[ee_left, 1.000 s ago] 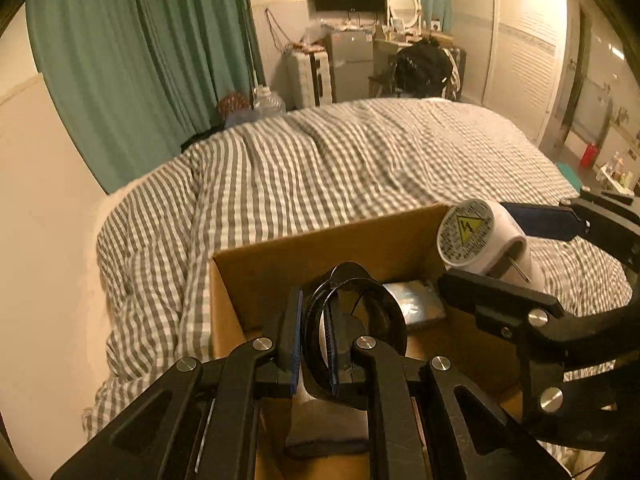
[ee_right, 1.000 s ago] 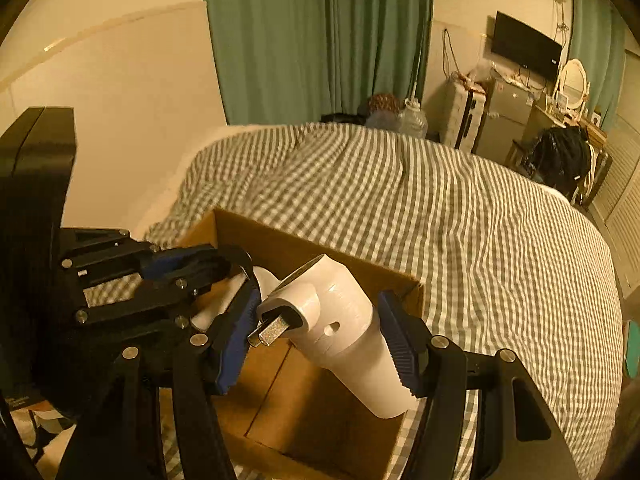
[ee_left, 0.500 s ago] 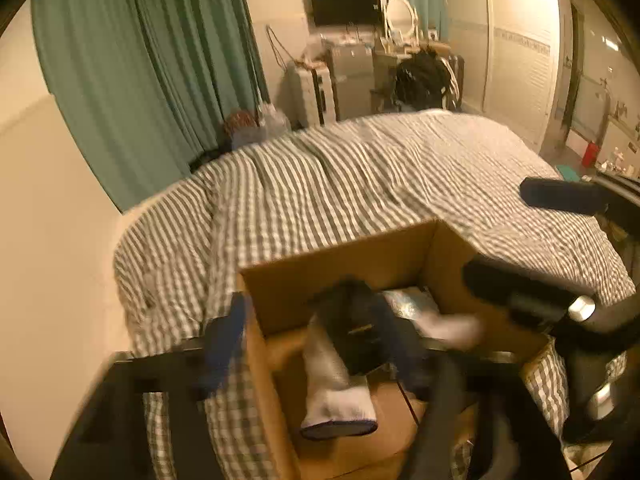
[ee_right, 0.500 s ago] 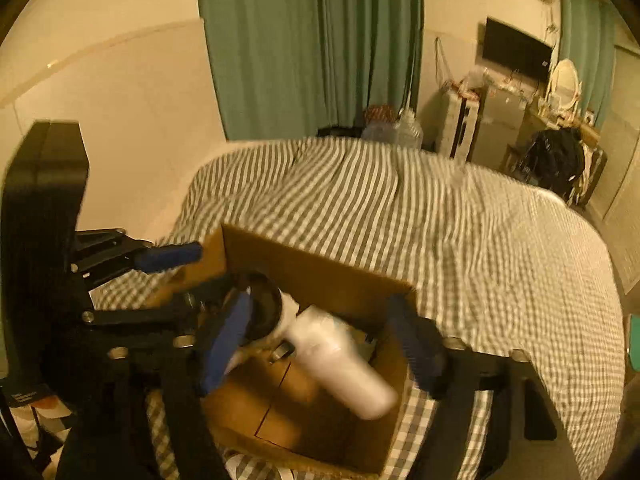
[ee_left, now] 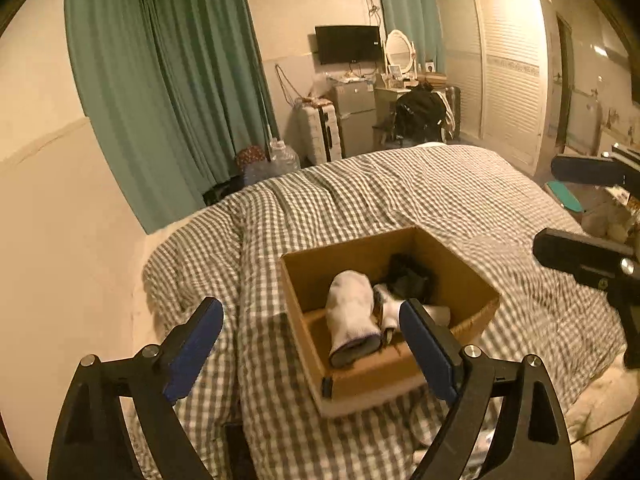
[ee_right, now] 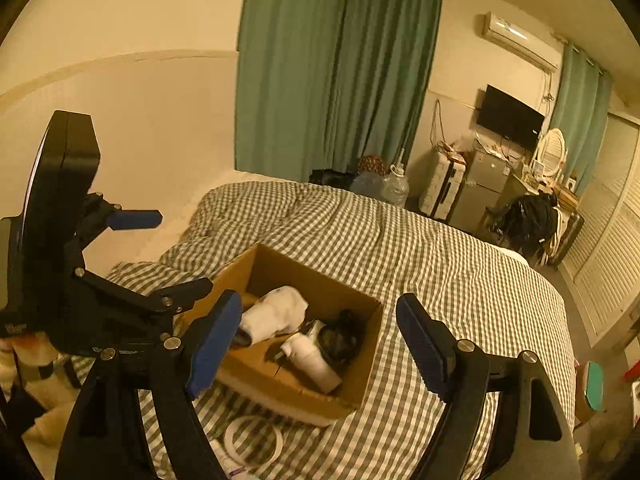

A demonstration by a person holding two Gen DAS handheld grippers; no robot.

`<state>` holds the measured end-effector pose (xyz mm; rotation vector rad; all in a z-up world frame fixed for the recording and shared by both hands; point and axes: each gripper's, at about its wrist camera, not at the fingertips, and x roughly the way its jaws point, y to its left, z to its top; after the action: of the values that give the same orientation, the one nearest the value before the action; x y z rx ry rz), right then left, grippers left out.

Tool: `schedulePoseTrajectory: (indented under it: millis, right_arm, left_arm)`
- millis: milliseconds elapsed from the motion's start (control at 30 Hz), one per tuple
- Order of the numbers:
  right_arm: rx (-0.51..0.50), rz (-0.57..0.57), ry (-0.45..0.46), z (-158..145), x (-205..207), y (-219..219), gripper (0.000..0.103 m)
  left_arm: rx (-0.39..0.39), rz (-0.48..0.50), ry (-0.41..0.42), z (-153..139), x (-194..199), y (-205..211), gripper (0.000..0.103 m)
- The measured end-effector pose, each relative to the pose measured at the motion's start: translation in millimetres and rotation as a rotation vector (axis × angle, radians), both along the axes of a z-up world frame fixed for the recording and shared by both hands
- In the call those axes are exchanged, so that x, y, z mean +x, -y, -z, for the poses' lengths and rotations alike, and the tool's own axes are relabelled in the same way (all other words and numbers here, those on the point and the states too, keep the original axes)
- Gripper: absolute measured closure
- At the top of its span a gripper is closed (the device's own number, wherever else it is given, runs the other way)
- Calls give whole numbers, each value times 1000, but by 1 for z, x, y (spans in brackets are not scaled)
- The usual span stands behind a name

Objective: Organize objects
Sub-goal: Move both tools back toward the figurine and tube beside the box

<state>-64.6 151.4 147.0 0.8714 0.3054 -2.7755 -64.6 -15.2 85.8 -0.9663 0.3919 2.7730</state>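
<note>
An open cardboard box (ee_left: 348, 258) sits on the checked bed cover. Inside it lie a white sock (ee_left: 350, 316), a white plug adapter (ee_left: 394, 306) and a black coiled object (ee_left: 408, 276). My left gripper (ee_left: 312, 344) hovers above and short of the box, its jaws opening with nothing held between them. The right gripper (ee_right: 320, 344) is open and empty too, above the box (ee_right: 312, 280); below it I see the sock (ee_right: 276, 314), the adapter (ee_right: 312, 360) and the black object (ee_right: 340, 336). Each gripper shows in the other's view: right (ee_left: 580, 216), left (ee_right: 160, 254).
The checked bed (ee_left: 400, 196) spreads beyond the box. A white ring (ee_right: 252, 436) lies on the cover near the box's front. Green curtains (ee_left: 168, 92) hang behind; a suitcase, small fridge and desk with a black bag (ee_right: 528, 216) stand past the bed's far end.
Both grippers have opened, dropping the black coiled object and the white plug adapter into the box. Both have lifted and pulled back from it.
</note>
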Motion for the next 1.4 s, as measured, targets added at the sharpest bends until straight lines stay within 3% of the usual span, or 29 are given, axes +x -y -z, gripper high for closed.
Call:
schedulePoseTrajectory:
  millis: [367, 633, 733, 833, 1067, 1400]
  right_arm:
    - [54, -50, 40, 52, 57, 8, 24]
    - [52, -24, 139, 110, 68, 9, 24]
    - [42, 9, 143, 128, 72, 6, 24]
    - [107, 40, 142, 153, 78, 9, 24]
    - [59, 50, 258, 195, 76, 3, 24]
    - [18, 99, 318, 217, 88, -16, 24]
  left_arm:
    - [-72, -39, 22, 57, 52, 11, 11]
    - [-30, -61, 71, 98, 70, 19, 11]
    - [-57, -42, 82, 113, 75, 11, 11]
    - [-49, -19, 110, 126, 78, 3, 11]
    - [-58, 29, 151, 149, 89, -16, 11]
    - [-54, 99, 244, 177, 99, -35, 11]
